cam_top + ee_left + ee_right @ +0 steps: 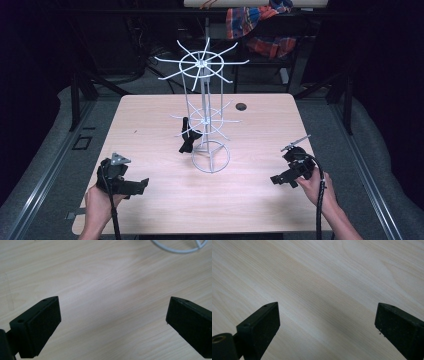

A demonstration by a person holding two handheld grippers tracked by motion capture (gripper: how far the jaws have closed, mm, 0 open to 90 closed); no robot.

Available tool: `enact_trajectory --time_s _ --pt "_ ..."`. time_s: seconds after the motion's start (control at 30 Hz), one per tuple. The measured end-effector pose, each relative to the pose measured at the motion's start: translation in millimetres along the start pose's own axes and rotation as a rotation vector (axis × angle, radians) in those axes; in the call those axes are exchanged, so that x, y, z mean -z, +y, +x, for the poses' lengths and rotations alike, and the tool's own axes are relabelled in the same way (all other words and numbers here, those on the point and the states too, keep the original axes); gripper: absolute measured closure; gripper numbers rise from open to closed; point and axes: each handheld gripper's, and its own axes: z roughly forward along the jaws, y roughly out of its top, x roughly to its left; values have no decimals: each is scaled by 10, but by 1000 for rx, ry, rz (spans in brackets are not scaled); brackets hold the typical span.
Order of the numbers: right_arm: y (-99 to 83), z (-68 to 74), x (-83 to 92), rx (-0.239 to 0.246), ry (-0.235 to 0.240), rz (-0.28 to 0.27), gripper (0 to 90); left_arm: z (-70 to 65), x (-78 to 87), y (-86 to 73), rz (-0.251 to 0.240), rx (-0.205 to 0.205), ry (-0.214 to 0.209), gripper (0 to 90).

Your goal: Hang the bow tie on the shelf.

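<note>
Black jaws stand wide apart on both tools, with nothing between them but bare wood grain. We hold the left gripper [134,186] low near the front left of the table [150,107], and the right gripper [281,179] near the front right, each pointed inward toward the middle; both are empty and well apart from anything.

Between them, a little farther back, stands the white wire rack [206,120], a thin post with two tiers of radiating prongs on a ring base. A curve of that ring base [175,250] shows at the top of the left gripper view. On a lower prong at the rack's left hangs a small black object [187,139], dangling just above the table; what exactly it is we cannot tell at this size.

We judge the hanging piece light and probably rigid, best pinched across its lower body and lifted up and outward off the prong. The rack looks light and tippy, so a sideways tug could rock it.

Open room is generous: bare tabletop on both sides and in front. The crowding is the prongs themselves, which could snag a jaw coming in from above.
</note>
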Motion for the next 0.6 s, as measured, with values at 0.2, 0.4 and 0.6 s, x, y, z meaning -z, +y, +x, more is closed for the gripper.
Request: enact_trajectory --time_s 0.2,0.4,0.6 --pt "-13 -5 9 -13 12 -4 56 41 -48 -44 24 5 6 0" --pt "-43 -23 -47 0 7 15 58 115 -208 -79 121 9 -27 0" --pt "-53 -43 -75 2 18 24 60 81 -248 -58 131 -8 -44 0"
